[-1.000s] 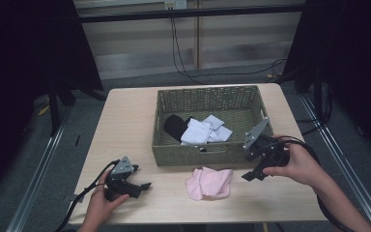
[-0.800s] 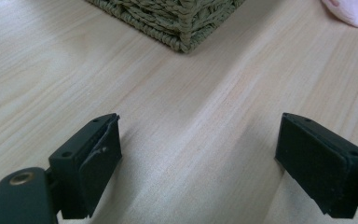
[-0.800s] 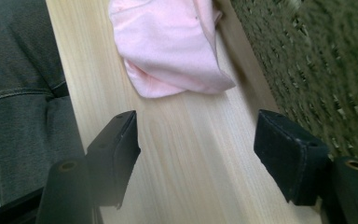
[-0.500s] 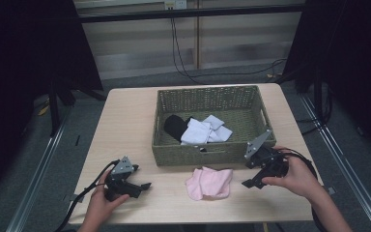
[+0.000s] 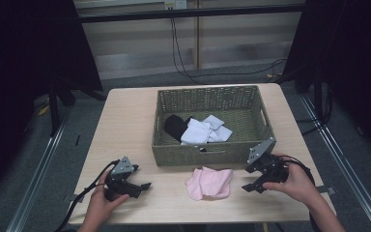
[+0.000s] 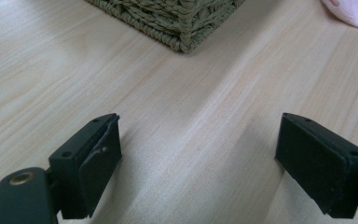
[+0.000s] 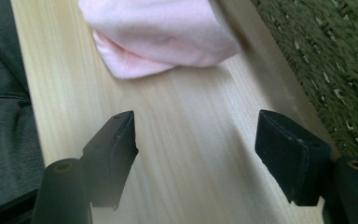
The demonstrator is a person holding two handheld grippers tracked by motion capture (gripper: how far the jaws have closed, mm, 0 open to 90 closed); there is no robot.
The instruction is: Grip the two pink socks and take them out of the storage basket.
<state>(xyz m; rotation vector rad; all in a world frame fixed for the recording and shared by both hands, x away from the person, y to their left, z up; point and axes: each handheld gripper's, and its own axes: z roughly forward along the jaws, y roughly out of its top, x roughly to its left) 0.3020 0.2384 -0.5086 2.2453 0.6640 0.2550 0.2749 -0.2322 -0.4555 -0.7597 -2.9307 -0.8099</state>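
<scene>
Right gripper is hovering with jaws spread, empty, right of the pink cloth; risking pinching only a top fold, or snagging the basket wall.

Pink cloth cut by frame corner

Cloth on table, before basket, between the grippers

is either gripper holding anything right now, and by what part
Nothing is held. The left gripper and right gripper are both open over bare table; the pink cloth lies untouched.
</scene>
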